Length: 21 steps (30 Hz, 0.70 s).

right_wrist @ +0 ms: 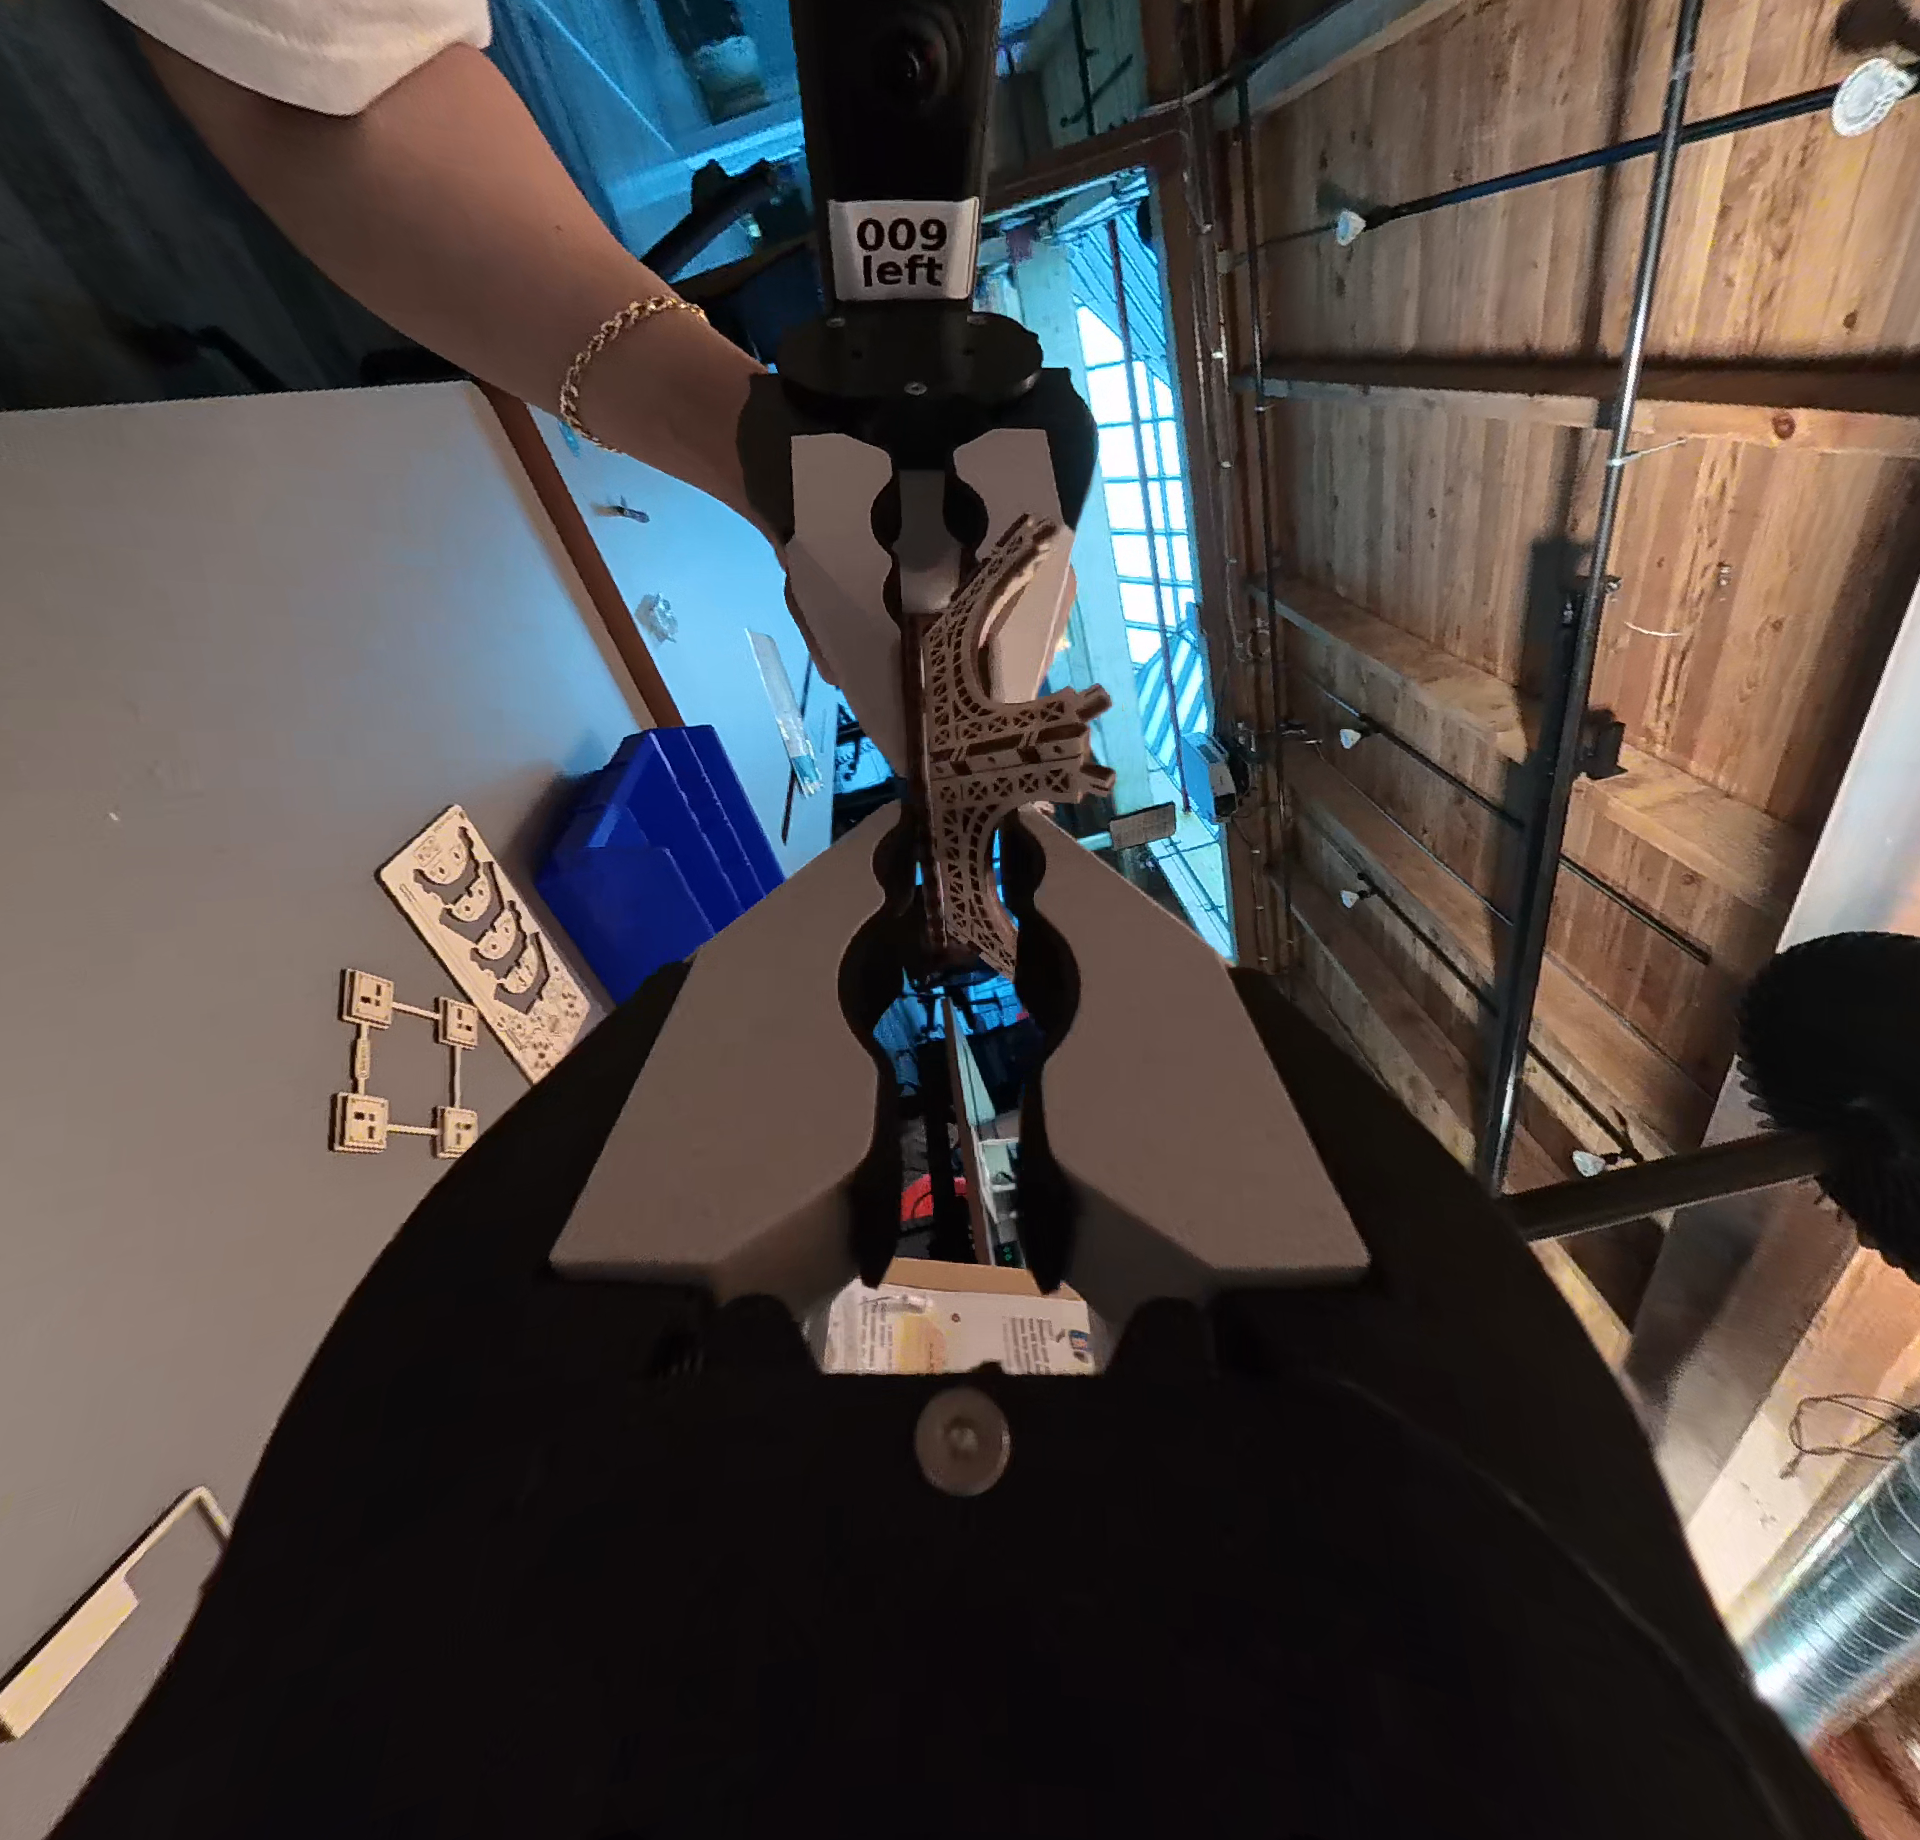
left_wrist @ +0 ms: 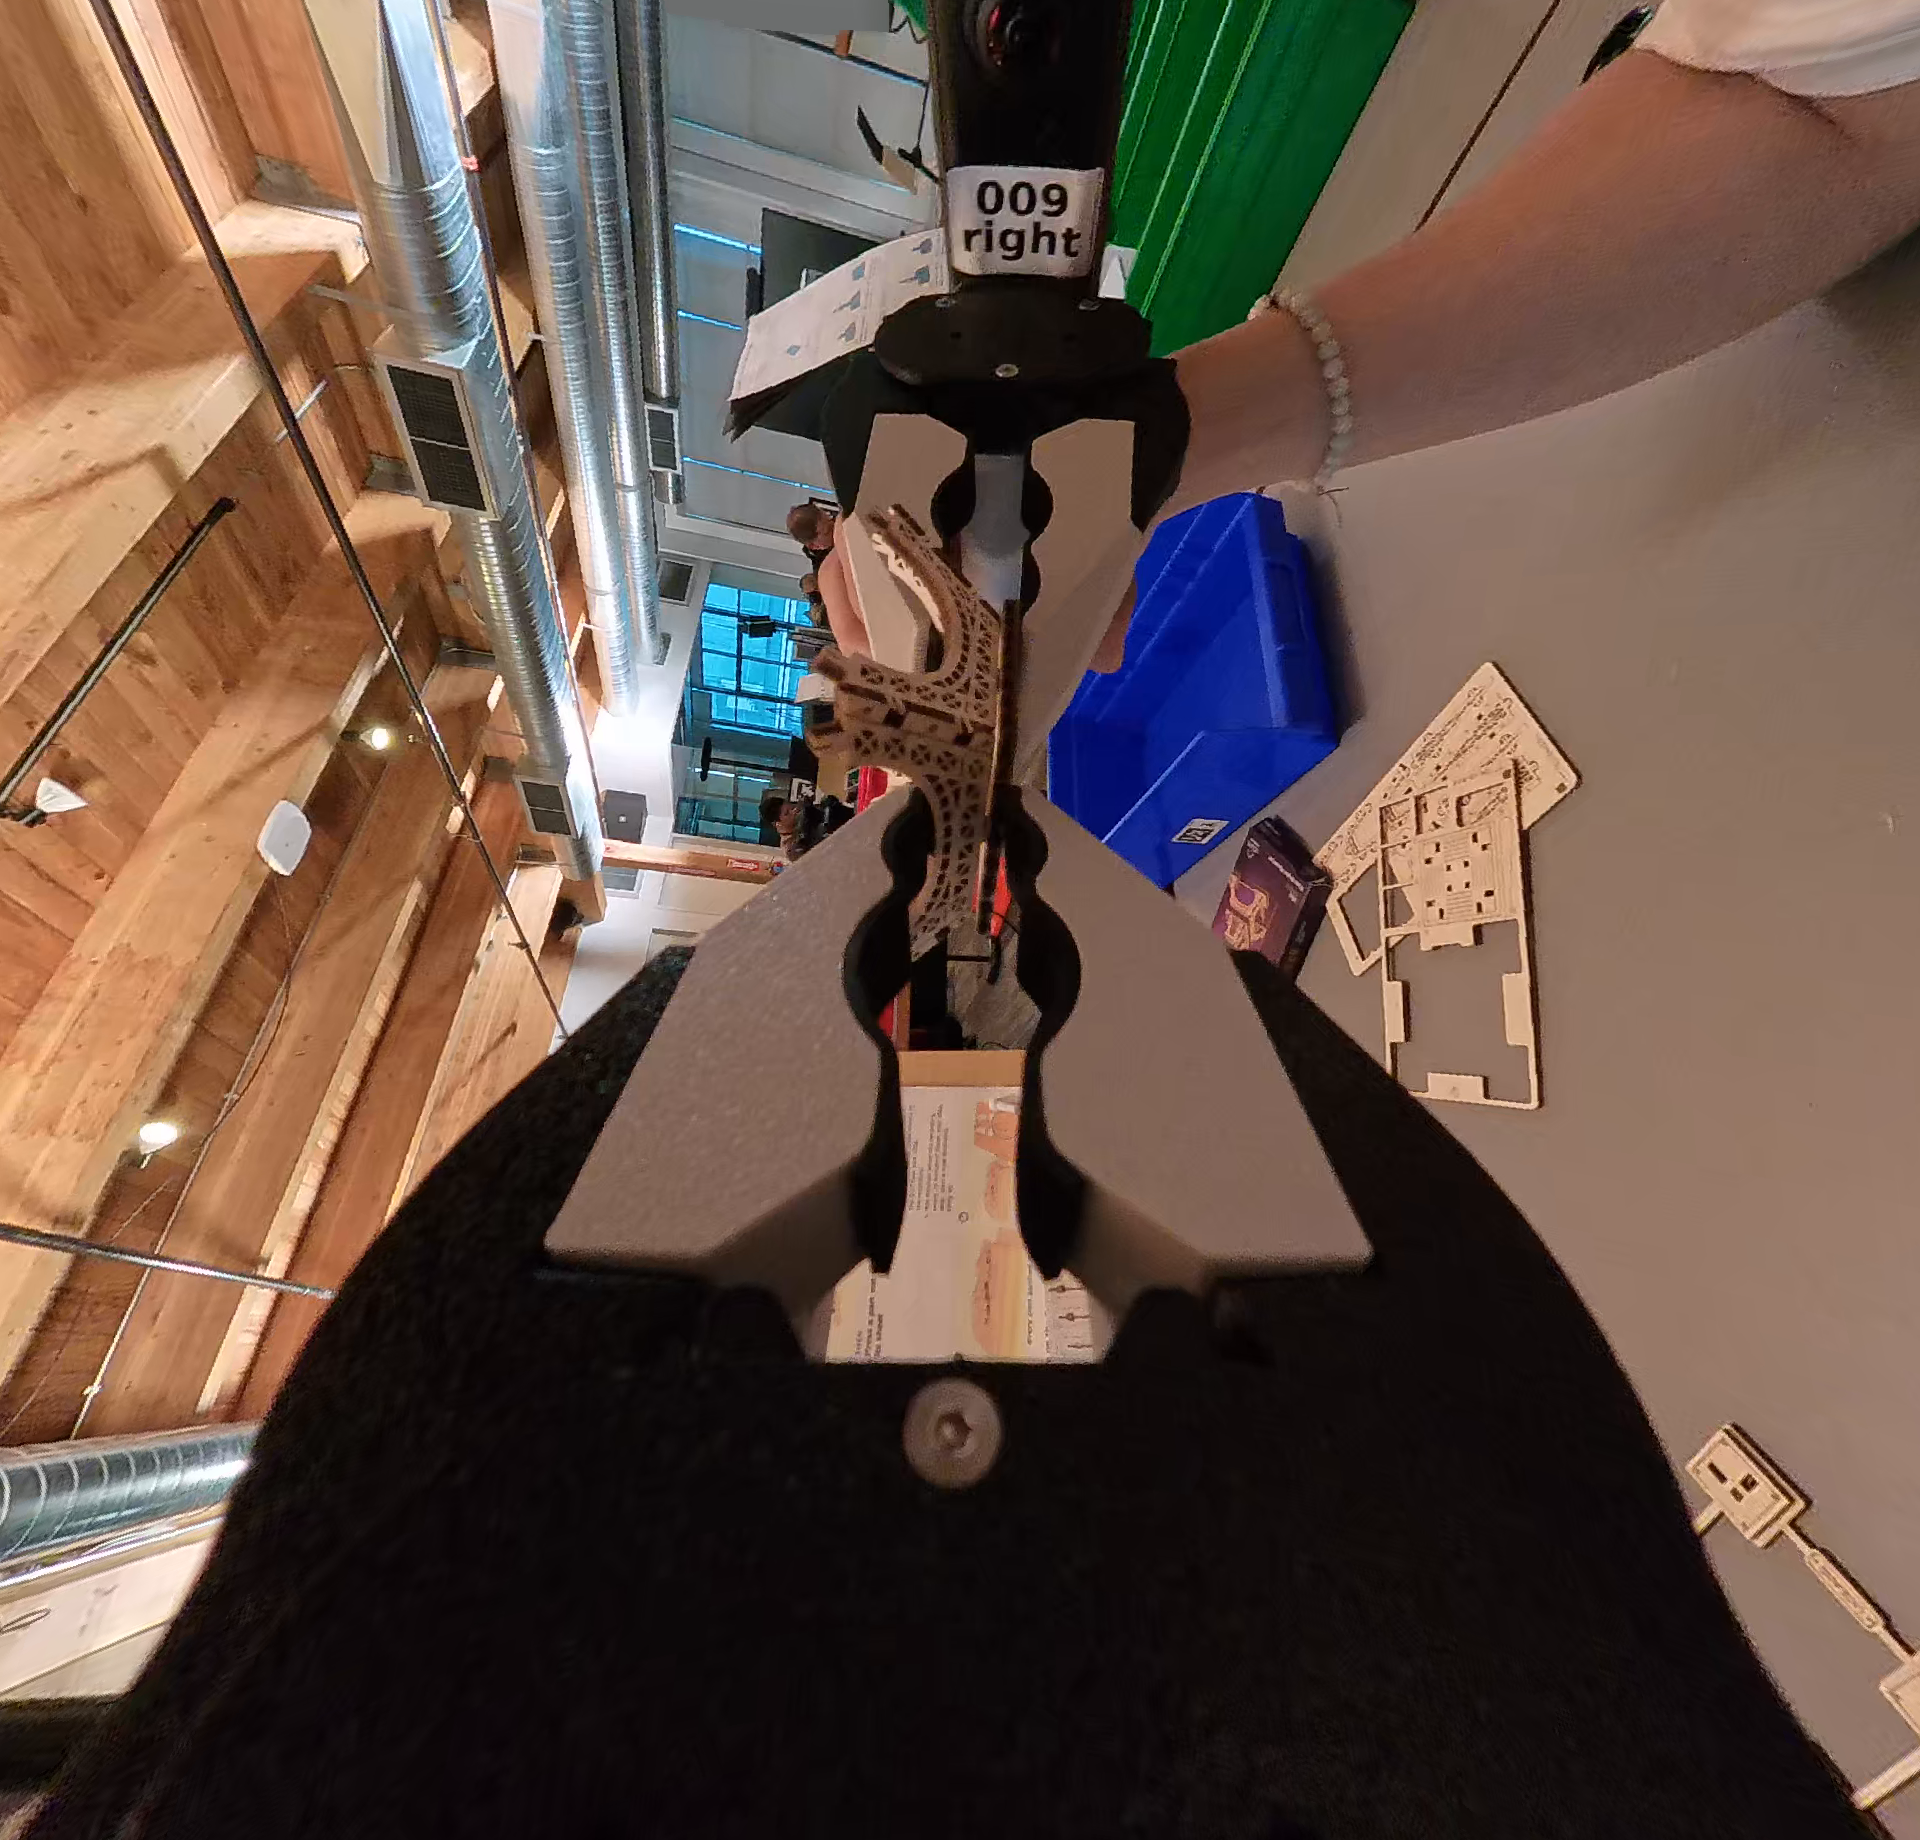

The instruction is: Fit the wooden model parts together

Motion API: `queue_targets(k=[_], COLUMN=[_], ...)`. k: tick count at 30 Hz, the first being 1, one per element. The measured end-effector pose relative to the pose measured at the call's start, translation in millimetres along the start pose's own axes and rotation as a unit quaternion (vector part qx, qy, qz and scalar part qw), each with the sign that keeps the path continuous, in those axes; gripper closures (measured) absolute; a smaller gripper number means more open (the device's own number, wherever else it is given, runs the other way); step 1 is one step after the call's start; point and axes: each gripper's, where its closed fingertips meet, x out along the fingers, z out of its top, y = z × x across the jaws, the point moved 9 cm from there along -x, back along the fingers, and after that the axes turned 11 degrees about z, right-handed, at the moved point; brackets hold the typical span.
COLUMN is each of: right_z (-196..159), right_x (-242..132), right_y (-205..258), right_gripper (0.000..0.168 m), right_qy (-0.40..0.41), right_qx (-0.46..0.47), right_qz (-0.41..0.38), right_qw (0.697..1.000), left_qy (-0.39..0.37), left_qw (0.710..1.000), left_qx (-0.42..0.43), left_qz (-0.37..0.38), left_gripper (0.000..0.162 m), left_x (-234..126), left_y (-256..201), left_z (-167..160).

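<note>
Both tongs, left (left_wrist: pixel 961 855) and right (right_wrist: pixel 961 886), clamp the lattice model (left_wrist: pixel 935 741) between them, tip-to-tip.

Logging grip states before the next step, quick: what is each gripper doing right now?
Left gripper: closed on one end of the wooden lattice model.
Right gripper: closed on the model's other end.

Setting: open-plan workshop or lab.
Timber ceiling (left_wrist: pixel 156 440) at 9 o'clock, exposed ducts (left_wrist: pixel 488 460), grey table (left_wrist: pixel 1662 647) at 3 o'clock, blue bin (left_wrist: pixel 1216 668).
</note>
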Motion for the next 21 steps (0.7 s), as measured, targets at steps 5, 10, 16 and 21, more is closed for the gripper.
queue_targets(k=[5,10,16,21], right_z=[0,1,3,0], right_x=[-2,-2,-3,-2], right_y=[3,3,3,4], right_gripper=[0.156,0.156,0.155,0.146], right_qy=[-0.045,-0.069,-0.068,-0.061], right_qx=[0.042,0.076,0.109,0.146], right_qz=[0.037,0.046,0.070,0.096], right_qw=[0.997,0.994,0.989,0.983], left_qy=[-0.019,-0.039,-0.055,-0.063], left_qw=[0.999,0.997,0.993,0.987], left_qx=[-0.025,-0.062,-0.103,-0.144], left_qz=[-0.013,-0.007,-0.009,-0.012], left_gripper=[0.151,0.151,0.151,0.151], left_x=[0,0,0,0], left_y=[-5,-7,-11,-14], left_z=[0,-3,-7,-15])
